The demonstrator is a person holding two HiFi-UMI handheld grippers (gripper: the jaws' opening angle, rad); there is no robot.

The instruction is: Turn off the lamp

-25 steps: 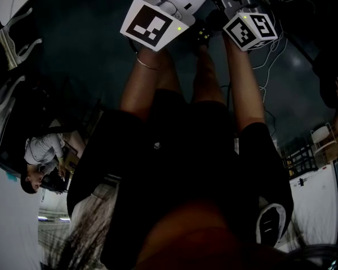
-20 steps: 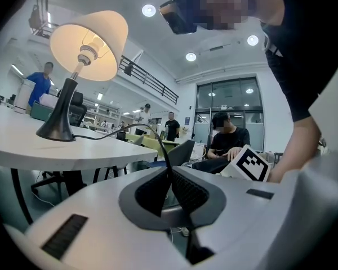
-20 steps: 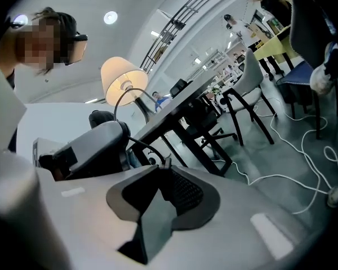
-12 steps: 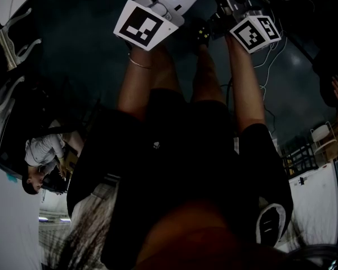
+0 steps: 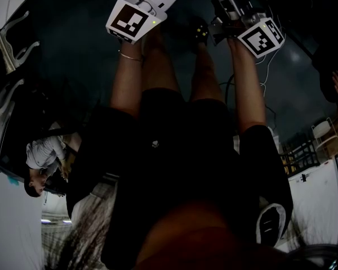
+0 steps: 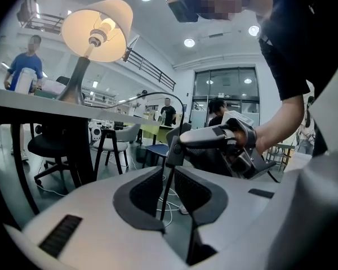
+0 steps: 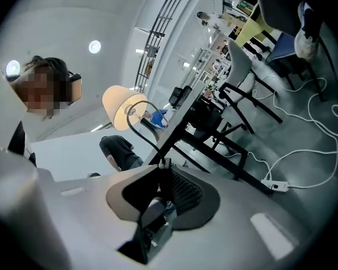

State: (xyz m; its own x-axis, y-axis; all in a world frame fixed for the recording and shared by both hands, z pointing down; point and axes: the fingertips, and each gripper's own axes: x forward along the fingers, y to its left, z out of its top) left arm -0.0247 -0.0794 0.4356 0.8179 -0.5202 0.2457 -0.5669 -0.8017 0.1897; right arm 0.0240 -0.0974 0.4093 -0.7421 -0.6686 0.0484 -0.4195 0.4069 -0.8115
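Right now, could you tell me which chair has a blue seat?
The chair behind the thin black lamp cord; the swivel chair is black, the four-legged chair pale grey.

lampshade: matt, cloth-like | left hand-held gripper: smooth matt plastic

Glowing cream-yellow on the lamp shade, dark grey on its stem. Thin black for the cord and its switch. Pale grey shells with charcoal, finely ribbed pads on the left gripper and right gripper. Black-and-white square markers on the left cube and right cube. White on the power strip, blue on a distant person's shirt.
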